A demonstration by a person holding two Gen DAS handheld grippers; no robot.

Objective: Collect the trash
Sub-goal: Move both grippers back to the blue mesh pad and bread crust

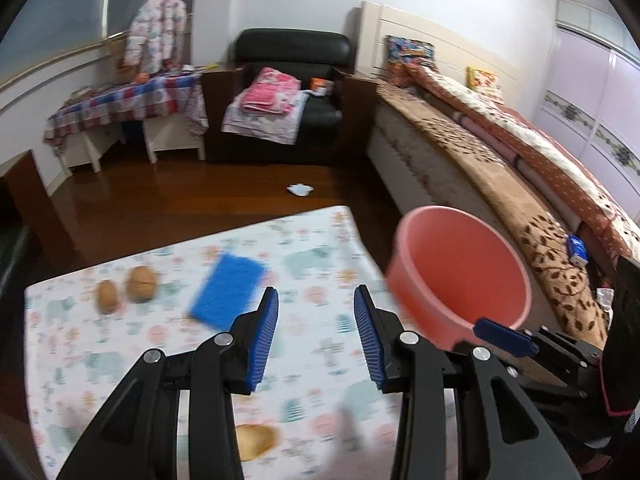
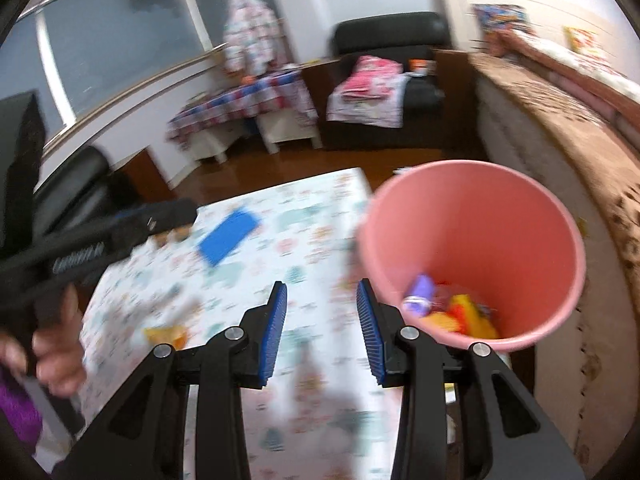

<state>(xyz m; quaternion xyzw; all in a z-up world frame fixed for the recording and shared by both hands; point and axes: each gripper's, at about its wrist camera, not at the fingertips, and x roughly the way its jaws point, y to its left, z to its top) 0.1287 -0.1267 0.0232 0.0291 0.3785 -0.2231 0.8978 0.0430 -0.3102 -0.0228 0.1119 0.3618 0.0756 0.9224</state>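
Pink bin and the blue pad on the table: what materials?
Pink bin: looks like molded plastic with a smooth matte wall and thin, even rim. Blue pad: probably foam or sponge, flat with a fuzzy, nubbly-looking edge; blur leaves that open.

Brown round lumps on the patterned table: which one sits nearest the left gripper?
The flat tan lump at the table's near edge; the other two lie farther left.

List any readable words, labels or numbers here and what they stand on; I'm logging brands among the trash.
None can be read.
Blue box on the bed: print too small.
Purple wrapper in the pink bucket: blurred.
Orange packet on the armchair: too small.
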